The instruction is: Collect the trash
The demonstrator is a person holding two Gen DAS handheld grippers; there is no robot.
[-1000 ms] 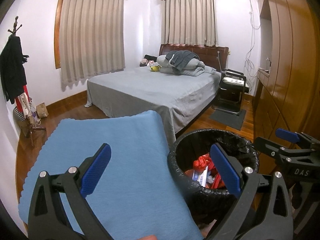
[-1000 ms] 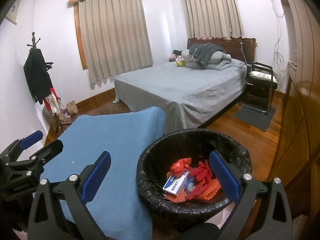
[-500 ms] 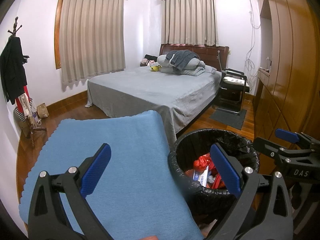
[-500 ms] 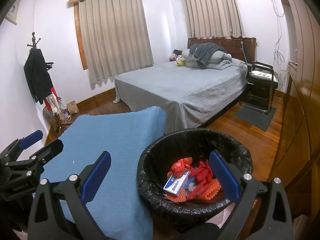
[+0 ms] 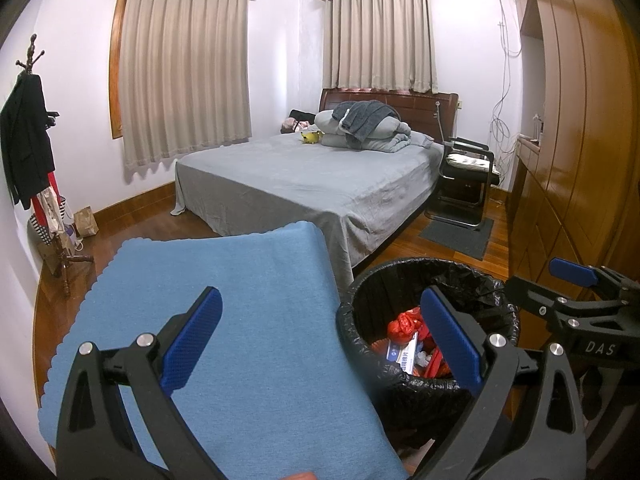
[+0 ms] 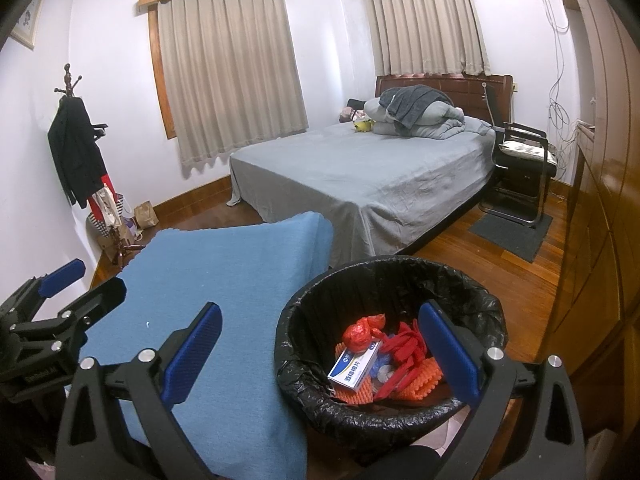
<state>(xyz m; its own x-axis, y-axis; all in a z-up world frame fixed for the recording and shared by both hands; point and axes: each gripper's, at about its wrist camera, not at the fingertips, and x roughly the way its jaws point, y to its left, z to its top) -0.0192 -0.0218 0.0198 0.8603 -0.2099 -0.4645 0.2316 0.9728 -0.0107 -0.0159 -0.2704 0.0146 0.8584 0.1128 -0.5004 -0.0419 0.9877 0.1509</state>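
A round bin with a black liner (image 6: 400, 276) (image 5: 404, 276) stands on the floor beside a table under a blue cloth (image 5: 224, 304) (image 6: 224, 280). Inside lie a crumpled red bag (image 6: 362, 334) (image 5: 404, 322), a white and blue box (image 6: 354, 368) (image 5: 402, 356), red strips (image 6: 404, 346) and an orange mesh piece (image 6: 426, 376). My left gripper (image 5: 320, 344) is open above the cloth's right edge, holding nothing. My right gripper (image 6: 320, 354) is open over the bin's near rim, also with nothing in it. Each gripper shows at the edge of the other's view.
A bed with a grey sheet (image 5: 320, 184) fills the room's middle. A black chair (image 5: 466, 176) and a dark mat (image 5: 456, 234) sit right of it. Wooden wardrobes (image 5: 572, 160) line the right wall. A coat stand (image 5: 32, 160) with bags is at the left.
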